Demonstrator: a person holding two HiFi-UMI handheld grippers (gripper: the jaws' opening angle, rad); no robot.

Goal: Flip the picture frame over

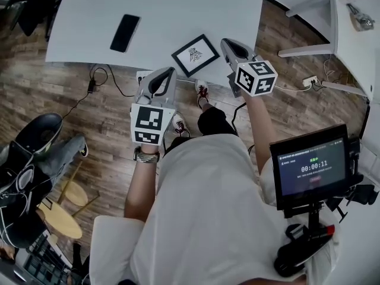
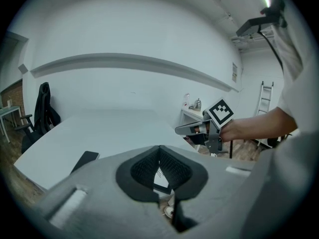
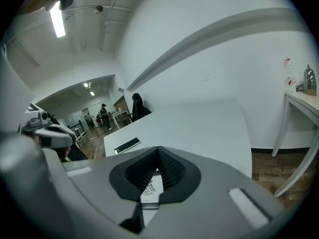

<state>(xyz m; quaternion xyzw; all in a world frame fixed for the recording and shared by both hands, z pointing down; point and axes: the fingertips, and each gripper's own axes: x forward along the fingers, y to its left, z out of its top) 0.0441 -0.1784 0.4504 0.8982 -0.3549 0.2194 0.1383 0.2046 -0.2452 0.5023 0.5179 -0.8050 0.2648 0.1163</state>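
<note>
A small black picture frame (image 1: 195, 54) with a white picture and a dark drawing lies face up near the front edge of the white table (image 1: 178, 5). My left gripper (image 1: 171, 70) hovers just short of that edge, left of the frame, shut and empty. My right gripper (image 1: 225, 41) is raised beside the frame's right corner, shut and empty too. In the left gripper view the frame (image 2: 160, 181) shows below the closed pads (image 2: 149, 166), and the right gripper (image 2: 183, 129) hangs to the right. The right gripper view has the frame (image 3: 149, 188) under its closed pads (image 3: 170, 171).
A black phone (image 1: 125, 32) lies on the table left of the frame. A white side table (image 1: 350, 46) stands at the right. A screen with a timer (image 1: 312, 168) is mounted by my right side. Cables and a power strip lie on the wooden floor; chairs stand at the left.
</note>
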